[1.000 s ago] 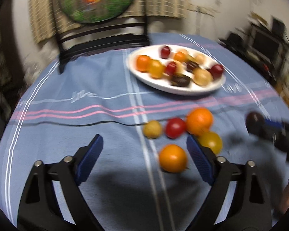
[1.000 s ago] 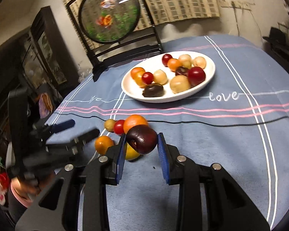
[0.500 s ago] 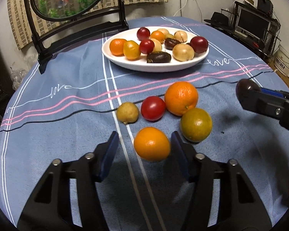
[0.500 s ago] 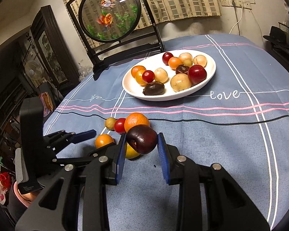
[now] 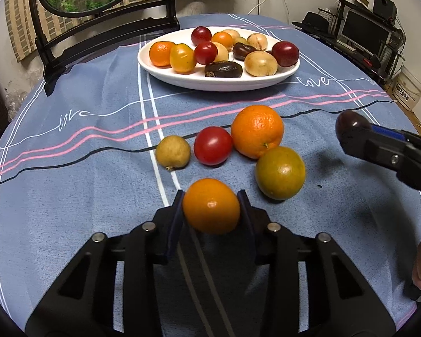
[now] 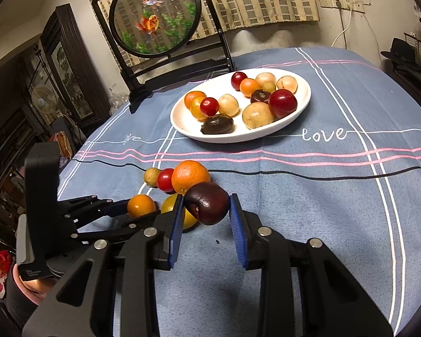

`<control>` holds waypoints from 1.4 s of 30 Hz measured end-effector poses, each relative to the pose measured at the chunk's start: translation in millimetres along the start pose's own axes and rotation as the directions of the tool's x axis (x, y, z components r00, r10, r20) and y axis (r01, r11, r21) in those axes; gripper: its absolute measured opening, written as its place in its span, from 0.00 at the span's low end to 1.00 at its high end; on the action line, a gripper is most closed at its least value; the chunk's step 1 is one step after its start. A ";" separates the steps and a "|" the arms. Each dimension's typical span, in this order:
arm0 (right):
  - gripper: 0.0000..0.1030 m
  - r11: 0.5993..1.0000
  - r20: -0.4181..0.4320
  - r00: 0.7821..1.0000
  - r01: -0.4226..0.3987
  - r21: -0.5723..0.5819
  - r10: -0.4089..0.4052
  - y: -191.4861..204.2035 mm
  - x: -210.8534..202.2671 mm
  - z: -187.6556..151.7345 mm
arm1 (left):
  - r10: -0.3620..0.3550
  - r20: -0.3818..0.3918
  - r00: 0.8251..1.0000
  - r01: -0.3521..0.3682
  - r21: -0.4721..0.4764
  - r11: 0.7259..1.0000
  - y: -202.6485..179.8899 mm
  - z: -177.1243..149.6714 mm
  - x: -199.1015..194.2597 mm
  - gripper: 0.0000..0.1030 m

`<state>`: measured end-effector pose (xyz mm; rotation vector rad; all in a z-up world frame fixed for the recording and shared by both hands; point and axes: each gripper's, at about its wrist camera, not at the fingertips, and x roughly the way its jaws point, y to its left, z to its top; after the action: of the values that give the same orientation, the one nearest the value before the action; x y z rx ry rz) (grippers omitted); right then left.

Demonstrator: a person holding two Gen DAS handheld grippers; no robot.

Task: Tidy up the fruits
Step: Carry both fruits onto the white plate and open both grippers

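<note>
Small smooth orange fruit (image 5: pixel 211 205): clamped in your left gripper (image 5: pixel 210 210). Dark purple plum (image 6: pixel 207 202): pinched in your right gripper (image 6: pixel 206 216), off the cloth. White oval plate (image 5: pixel 219 84), well ahead: about a dozen fruits loaded. Ahead of the left fingers, still loose: large orange (image 5: pixel 257 131), red tomato (image 5: pixel 213 145), tan longan-like fruit (image 5: pixel 173 152), green-yellow citrus (image 5: pixel 280 172). Roughly two-thirds done.

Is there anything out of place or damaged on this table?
Nothing looks damaged or spilled. Four fruits lie loose on the cloth outside the plate: big orange, tomato, greenish citrus, small tan fruit. Left gripper holds a small orange; right gripper holds a dark plum.
</note>
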<state>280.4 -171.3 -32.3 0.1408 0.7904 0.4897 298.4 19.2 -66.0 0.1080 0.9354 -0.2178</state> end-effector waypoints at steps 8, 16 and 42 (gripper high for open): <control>0.31 1.000 0.051 0.999 -0.001 -0.028 0.003 3.5 -2.0 0.3 | 0.006 0.040 0.999 -0.004 -0.042 0.999 7.3 1.0 -11.0 0.37; 0.31 0.999 0.257 0.965 0.049 -0.012 -0.044 -8.0 -0.1 33.4 | -0.025 0.169 0.985 0.041 -0.092 0.995 15.7 10.7 -43.1 0.37; 0.32 0.998 0.126 0.990 0.068 -0.001 -0.068 -41.0 92.7 91.3 | 0.047 0.034 0.998 -0.043 -0.117 0.992 34.7 218.9 110.0 0.37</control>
<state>416.0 -158.3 -40.6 0.1385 0.6683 0.4142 541.5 -3.1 -25.7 0.0174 0.9057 -0.1224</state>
